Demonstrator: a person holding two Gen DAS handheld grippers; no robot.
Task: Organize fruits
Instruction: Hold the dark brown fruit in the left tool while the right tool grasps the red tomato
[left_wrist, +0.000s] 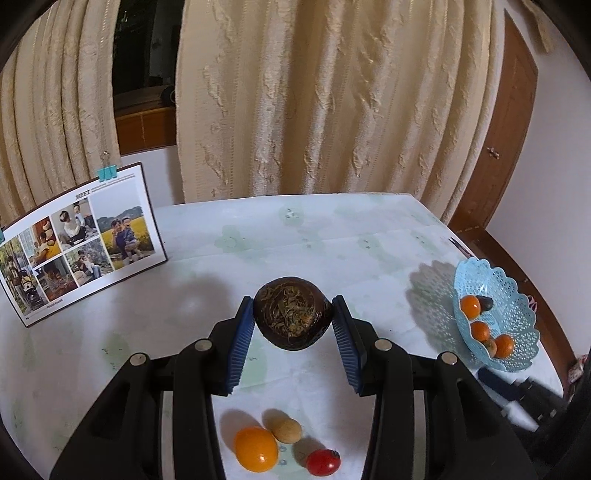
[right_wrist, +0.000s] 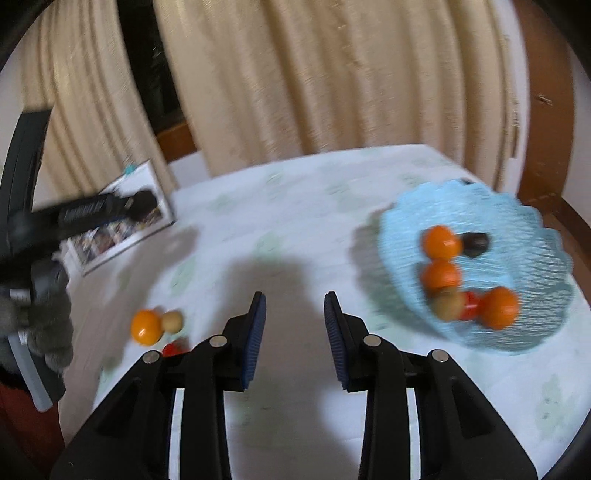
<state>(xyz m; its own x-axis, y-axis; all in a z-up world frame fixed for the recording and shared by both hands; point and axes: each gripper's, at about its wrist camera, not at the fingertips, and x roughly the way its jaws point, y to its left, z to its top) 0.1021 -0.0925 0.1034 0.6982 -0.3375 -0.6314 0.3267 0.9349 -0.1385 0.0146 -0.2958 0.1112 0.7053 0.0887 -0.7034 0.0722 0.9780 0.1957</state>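
My left gripper (left_wrist: 291, 301) is shut on a dark brown round fruit (left_wrist: 290, 317) and holds it above the table. Below it on the cloth lie an orange fruit (left_wrist: 255, 448), a tan fruit (left_wrist: 284, 430) and a red tomato (left_wrist: 323, 461). A light blue lattice basket (left_wrist: 517, 295) at the right holds several fruits, mostly orange. In the blurred right wrist view my right gripper (right_wrist: 295, 295) has its pads apart with nothing between them, left of the basket (right_wrist: 461, 199). The loose orange fruit (right_wrist: 146, 326) lies at its left.
A photo calendar (left_wrist: 81, 240) stands at the table's back left. Cream curtains hang behind the table. The table's right edge runs just past the basket, beside a wooden door (left_wrist: 509, 147). A gloved hand (right_wrist: 48, 321) carries the left gripper at the far left.
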